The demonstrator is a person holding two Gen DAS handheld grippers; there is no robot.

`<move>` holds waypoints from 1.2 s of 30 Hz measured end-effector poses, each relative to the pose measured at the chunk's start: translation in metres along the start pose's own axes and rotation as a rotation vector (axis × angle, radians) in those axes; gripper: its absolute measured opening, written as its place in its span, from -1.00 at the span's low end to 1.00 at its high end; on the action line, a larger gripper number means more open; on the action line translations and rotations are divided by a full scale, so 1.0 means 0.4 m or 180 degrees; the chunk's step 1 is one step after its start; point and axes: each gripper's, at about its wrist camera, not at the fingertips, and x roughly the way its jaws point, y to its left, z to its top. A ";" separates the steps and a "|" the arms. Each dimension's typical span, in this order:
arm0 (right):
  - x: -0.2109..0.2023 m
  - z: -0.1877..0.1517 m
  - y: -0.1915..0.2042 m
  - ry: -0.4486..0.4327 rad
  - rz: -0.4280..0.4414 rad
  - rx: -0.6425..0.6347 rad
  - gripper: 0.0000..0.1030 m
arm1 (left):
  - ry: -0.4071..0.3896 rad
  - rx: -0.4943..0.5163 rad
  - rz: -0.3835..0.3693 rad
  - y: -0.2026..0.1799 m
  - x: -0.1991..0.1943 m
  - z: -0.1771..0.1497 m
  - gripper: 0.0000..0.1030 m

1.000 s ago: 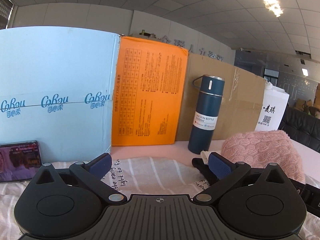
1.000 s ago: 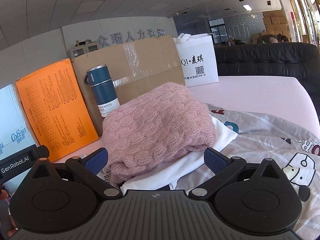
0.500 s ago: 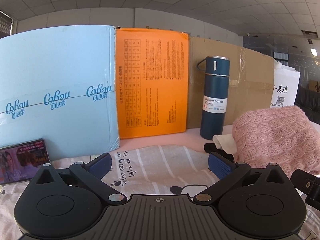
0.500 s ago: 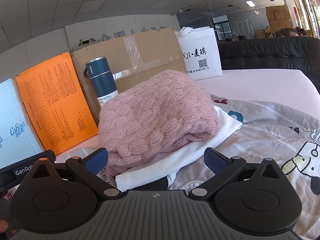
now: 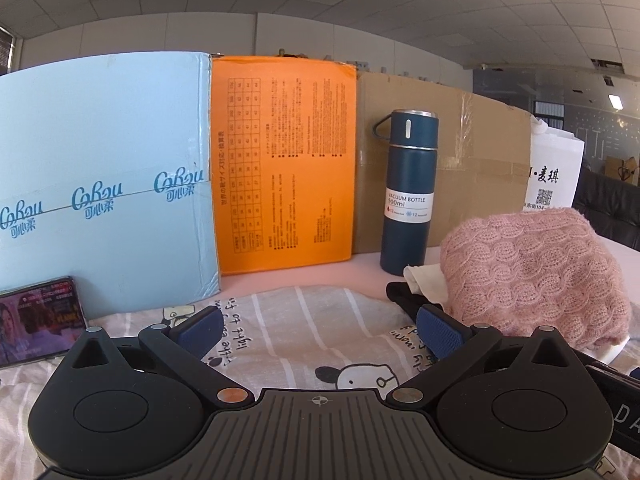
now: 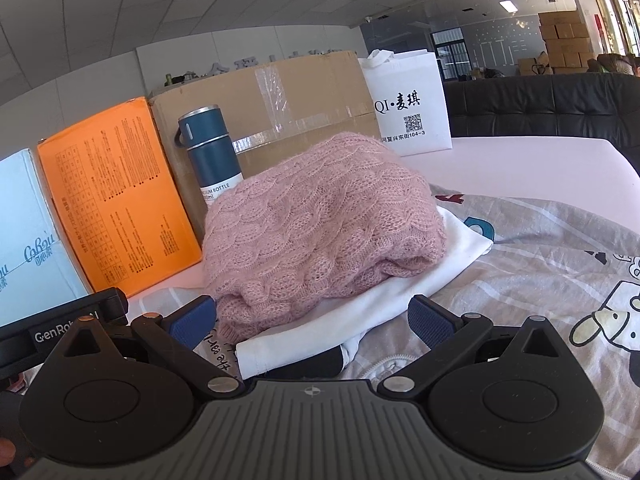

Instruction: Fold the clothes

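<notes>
Office room, pink table [image 6: 520, 160] with boxes lined along the back: one blue box [image 5: 100, 184], one orange box [image 5: 284, 160], one brown carton [image 5: 472, 168], one white bag [image 6: 412, 104]. One vacuum bottle [image 5: 408, 192] stands in front of the carton. One phone [image 5: 38, 316] leans on the blue box.

Left gripper [image 5: 318, 330]: jaws wide, nothing between them. Right gripper [image 6: 312, 320]: jaws wide too, empty.

Clothes count: one printed striped garment [image 5: 312, 332] spread flat under both grippers, unfolded. One stack already folded: pink knit sweater [image 6: 320, 224] on top of a white garment [image 6: 360, 312], something dark [image 6: 304, 364] under that; can't tell if it's one item or more.

Key relation: the stack sits dead ahead of my right gripper, just beyond its tips, resting on the printed garment. From the left gripper it's off to the right. So the right hand is nearer the stack; the left one faces bare printed cloth running toward the orange box.

My guess: the printed garment is next to fold, and the stack sitting on it likely has to be shifted first.
</notes>
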 end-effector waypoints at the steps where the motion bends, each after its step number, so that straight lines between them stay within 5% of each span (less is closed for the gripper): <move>1: 0.001 0.000 -0.001 0.0004 0.0001 0.0006 1.00 | 0.0004 0.0002 0.0002 0.000 0.000 0.000 1.00; 36: 0.020 -0.009 0.001 0.0147 0.0038 -0.0029 1.00 | -0.0011 0.0026 -0.0020 -0.002 -0.002 0.000 1.00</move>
